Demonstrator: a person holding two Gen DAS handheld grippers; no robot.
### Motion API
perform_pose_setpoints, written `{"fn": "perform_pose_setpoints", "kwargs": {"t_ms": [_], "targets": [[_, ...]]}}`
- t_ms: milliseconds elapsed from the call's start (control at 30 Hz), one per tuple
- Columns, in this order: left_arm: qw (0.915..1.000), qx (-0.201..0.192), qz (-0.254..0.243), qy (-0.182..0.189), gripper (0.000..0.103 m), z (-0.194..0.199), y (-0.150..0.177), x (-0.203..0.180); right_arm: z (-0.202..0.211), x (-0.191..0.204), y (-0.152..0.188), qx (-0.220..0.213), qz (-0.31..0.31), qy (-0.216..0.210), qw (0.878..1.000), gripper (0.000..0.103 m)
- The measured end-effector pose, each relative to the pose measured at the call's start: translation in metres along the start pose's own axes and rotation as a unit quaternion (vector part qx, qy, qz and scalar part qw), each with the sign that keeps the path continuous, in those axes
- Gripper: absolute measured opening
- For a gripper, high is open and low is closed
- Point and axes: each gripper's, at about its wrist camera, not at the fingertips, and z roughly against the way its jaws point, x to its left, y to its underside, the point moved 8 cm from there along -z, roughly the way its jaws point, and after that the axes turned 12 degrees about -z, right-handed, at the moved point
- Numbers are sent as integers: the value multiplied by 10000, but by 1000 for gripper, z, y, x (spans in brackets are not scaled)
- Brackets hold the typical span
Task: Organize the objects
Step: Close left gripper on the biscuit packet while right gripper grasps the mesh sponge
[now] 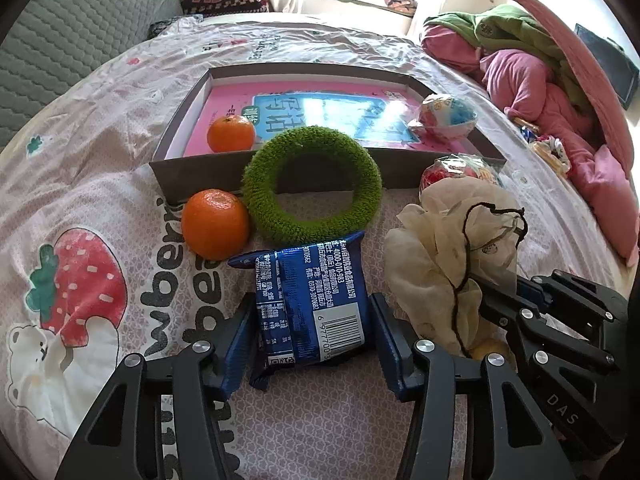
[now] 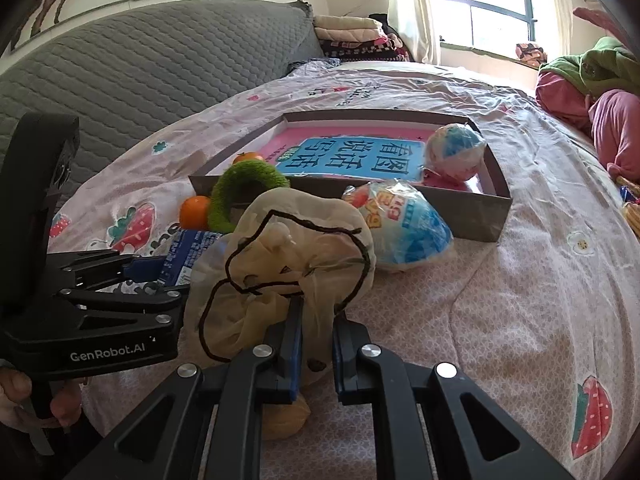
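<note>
Left wrist view looks down on a bed [image 1: 120, 208] with a strawberry-print sheet, where the left gripper [image 1: 310, 340] straddles a blue snack packet [image 1: 310, 300]; its jaws stand partly open, a blue pad at each side of the packet, though I cannot tell whether they press on it. Just beyond lie a green ring [image 1: 312, 184] and an orange [image 1: 215, 224], touching a shallow grey box [image 1: 192, 176]. Inside the box sit a pink book [image 1: 304, 116], a second orange [image 1: 231, 133] and a wrapped ball [image 1: 448, 116]. From the right wrist view, the right gripper [image 2: 316, 336] is clamped tight on a cream mesh bag [image 2: 280, 260] with a dark drawstring, beside another wrapped ball [image 2: 404, 228].
</note>
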Motion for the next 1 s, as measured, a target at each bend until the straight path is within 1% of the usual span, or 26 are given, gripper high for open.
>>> {"fn": "perform_pose_setpoints", "kwargs": {"t_ms": [167, 633, 800, 900, 1000], "targets": [[10000, -33, 29, 39, 54, 1, 0, 1, 0, -3, -1, 15, -79, -42, 10000, 12], [9998, -71, 91, 144, 53, 8, 3, 4, 1, -5, -3, -23, -174, -69, 9998, 12], [9998, -167, 37, 64, 53, 14, 1, 5, 3, -5, -5, -75, -162, -99, 9998, 12], [9996, -242, 0, 120, 53, 17, 1, 2, 4, -3, -5, -96, -154, -151, 9997, 12], [9994, -338, -90, 73, 53, 22, 0, -1, 8, -2, -7, -183, -93, -130, 9997, 12]]}}
